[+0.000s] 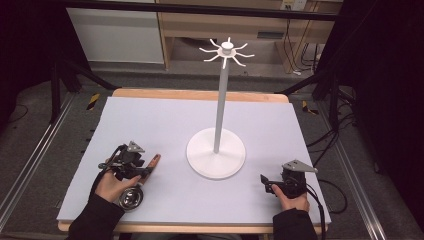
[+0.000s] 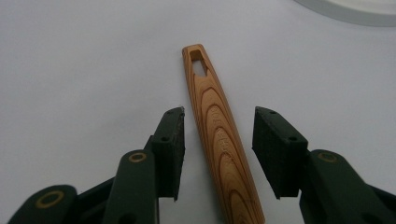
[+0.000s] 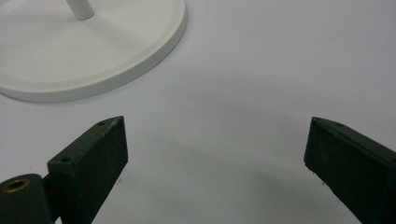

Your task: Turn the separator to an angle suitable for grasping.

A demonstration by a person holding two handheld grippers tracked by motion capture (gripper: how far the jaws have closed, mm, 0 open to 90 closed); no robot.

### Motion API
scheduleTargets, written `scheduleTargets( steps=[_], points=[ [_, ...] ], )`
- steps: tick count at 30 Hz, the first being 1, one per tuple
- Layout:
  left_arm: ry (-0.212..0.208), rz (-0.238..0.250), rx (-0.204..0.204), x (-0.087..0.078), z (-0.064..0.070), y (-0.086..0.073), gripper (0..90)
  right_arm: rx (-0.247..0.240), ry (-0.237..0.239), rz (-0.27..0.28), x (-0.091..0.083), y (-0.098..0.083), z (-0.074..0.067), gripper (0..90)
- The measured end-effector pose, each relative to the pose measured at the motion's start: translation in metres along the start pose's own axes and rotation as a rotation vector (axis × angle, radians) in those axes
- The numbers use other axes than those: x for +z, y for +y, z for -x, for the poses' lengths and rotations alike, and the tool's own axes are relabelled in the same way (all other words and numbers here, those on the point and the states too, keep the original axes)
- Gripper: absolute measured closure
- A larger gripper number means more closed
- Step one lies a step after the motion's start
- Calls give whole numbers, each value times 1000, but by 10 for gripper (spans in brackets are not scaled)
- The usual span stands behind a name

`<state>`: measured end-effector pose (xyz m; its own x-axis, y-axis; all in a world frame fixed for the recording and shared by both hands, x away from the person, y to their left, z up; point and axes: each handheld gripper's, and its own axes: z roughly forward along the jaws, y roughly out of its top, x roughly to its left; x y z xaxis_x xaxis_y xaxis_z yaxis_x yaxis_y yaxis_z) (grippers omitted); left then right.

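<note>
one wooden handle (image 2: 219, 135) lies flat on the white table (image 1: 150, 120), a metal bowl end (image 1: 131, 197) near my left hand. my left gripper (image 2: 218, 140) straddles it half open, pads not touching. my right gripper (image 3: 215, 154) gapes wide, holding nothing, beside one white stand (image 1: 216, 152).

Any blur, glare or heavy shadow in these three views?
High view: room edges fall into black, the table is evenly lit, slightly soft. Left gripper view: wooden handle sharp, grain readable, jaw bases softer, no glare. Right gripper view: broad soft shadow on the table between the jaws, white stand base a little bright, detail kept.
</note>
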<state>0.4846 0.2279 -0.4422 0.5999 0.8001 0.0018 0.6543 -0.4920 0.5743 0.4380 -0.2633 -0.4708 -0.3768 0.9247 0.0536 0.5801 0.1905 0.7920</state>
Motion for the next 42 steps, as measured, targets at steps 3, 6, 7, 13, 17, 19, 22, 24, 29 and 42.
scheduleTargets(
  steps=[3, 6, 7, 13, 17, 19, 22, 24, 29, 42],
  points=[
    [0, -20, -1, 4, 0, -1, 563, -4, -5, -1, 0, 0, 0, 67],
    [-1, -33, -7, 7, 0, -2, 580, -2, -2, -4, 0, 0, 0, 67],
    [-4, -33, -12, 8, 0, -2, 584, -1, 1, -4, 0, 0, 0, 67],
    [-16, -57, -11, 13, 1, -4, 599, -3, 3, -7, 1, 0, 0, 67],
    [-11, -67, -17, 14, 1, -3, 604, -3, 4, -9, 1, 0, 0, 66],
    [-13, -66, -30, 15, 1, -3, 608, -3, 3, -9, 1, 0, 0, 66],
    [-27, -75, -46, 15, 0, -3, 606, -5, 1, -9, 1, 0, 0, 66],
    [-28, -80, -46, 16, 0, -2, 606, -4, 1, -10, 1, 0, 0, 66],
    [-28, -98, -49, 16, -1, 0, 612, -4, 3, -10, 1, 0, 0, 65],
    [-17, -113, -4, 15, -2, 1, 672, -8, 3, -9, 1, -1, 1, 65]
  ],
)
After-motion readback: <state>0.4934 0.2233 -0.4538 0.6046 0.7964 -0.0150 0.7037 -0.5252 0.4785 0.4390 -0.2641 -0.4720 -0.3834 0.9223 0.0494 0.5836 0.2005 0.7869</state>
